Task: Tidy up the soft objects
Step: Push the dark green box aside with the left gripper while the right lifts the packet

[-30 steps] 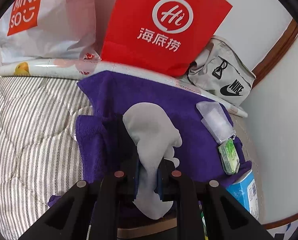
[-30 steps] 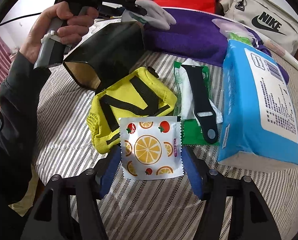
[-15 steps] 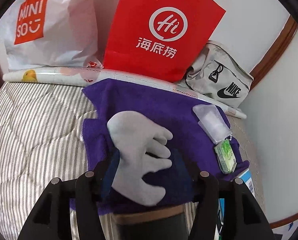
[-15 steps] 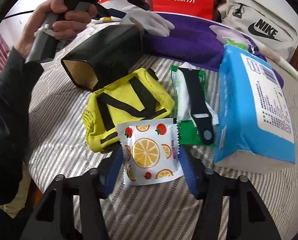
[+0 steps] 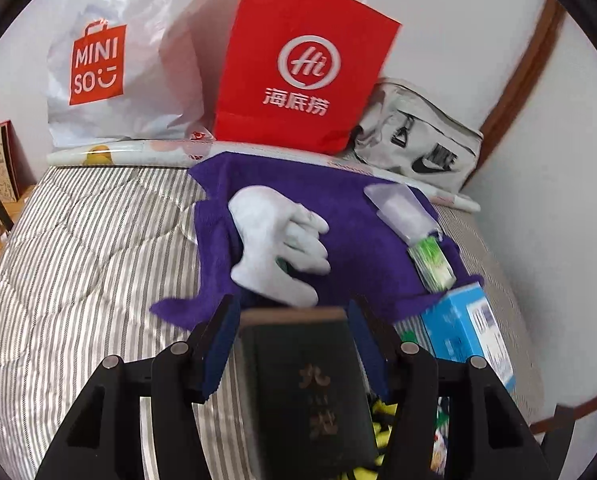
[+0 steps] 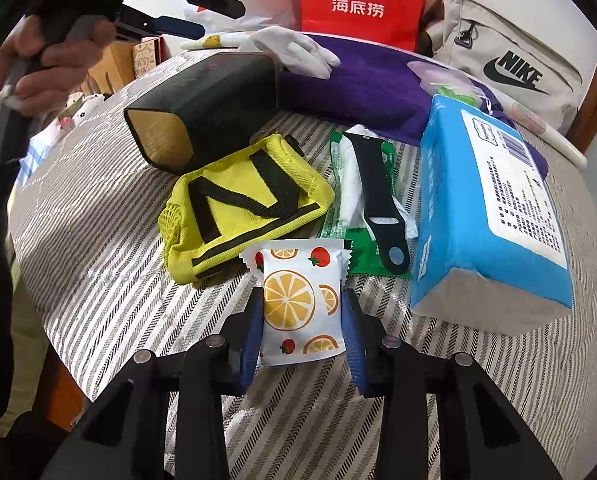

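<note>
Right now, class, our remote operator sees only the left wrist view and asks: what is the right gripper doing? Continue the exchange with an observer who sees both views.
Observer: The right gripper has just been closing its jaws on an orange-print sachet; its pads press the sachet's sides.
Operator: What lies just beyond that sachet?
Observer: A yellow pouch with black straps, lying flat on the striped quilt.
Operator: Anything to the pouch's right?
Observer: A black watch strap resting on a green packet.
</note>
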